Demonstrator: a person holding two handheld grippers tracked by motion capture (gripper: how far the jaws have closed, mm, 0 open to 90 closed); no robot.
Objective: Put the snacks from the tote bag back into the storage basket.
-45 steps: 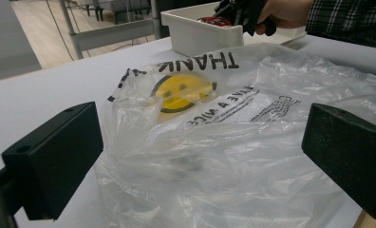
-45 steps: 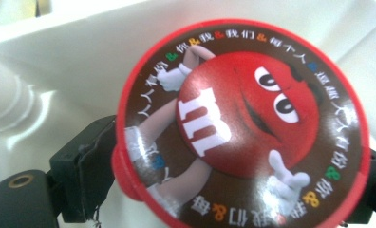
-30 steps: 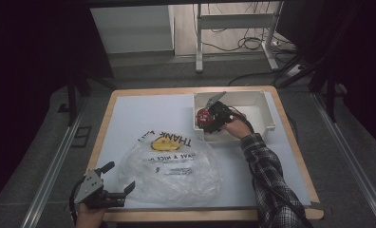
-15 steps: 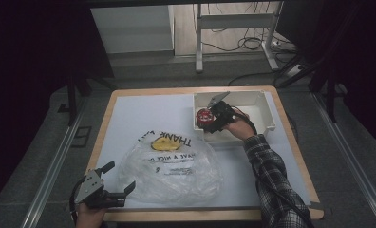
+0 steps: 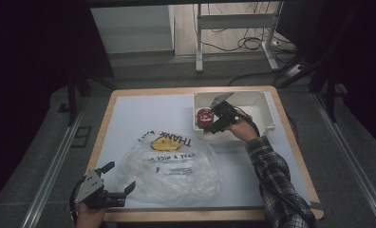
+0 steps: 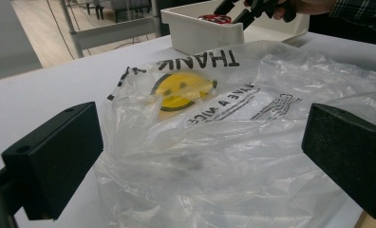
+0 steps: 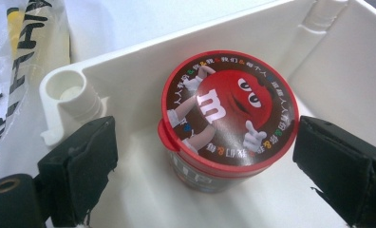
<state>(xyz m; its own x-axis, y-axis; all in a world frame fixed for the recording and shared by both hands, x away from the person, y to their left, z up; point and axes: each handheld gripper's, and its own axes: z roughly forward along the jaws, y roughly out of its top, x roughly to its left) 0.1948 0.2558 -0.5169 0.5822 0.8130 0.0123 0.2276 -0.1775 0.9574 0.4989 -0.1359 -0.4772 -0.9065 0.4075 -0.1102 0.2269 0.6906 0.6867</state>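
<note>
From the high view, the right gripper reaches into the white bin at the far right corner of the desk, its fingers on either side of the red candy tub, which stands against the bin's left wall. Set against the pictures from a second and half a second ago, almost nothing has shifted: the right hand has crept only slightly at the tub, the tub stands where it stood, and the left gripper rests unmoved at the near left corner beside the plastic bag, which lies crumpled along the near edge. That stillness suggests the grasp is being lined up rather than made. In the left gripper view, the fingers stand wide apart with nothing between them, facing the plastic bag with its yellow smiley and black lettering; the white bin and the right gripper show beyond it. In the right gripper view, the red candy tub stands upright on the floor of the white bin, and the fingers sit apart on both sides of its lid with gaps showing, so it is not yet gripped. Closing on the tub looks like the next step before it can go to the bag.
</note>
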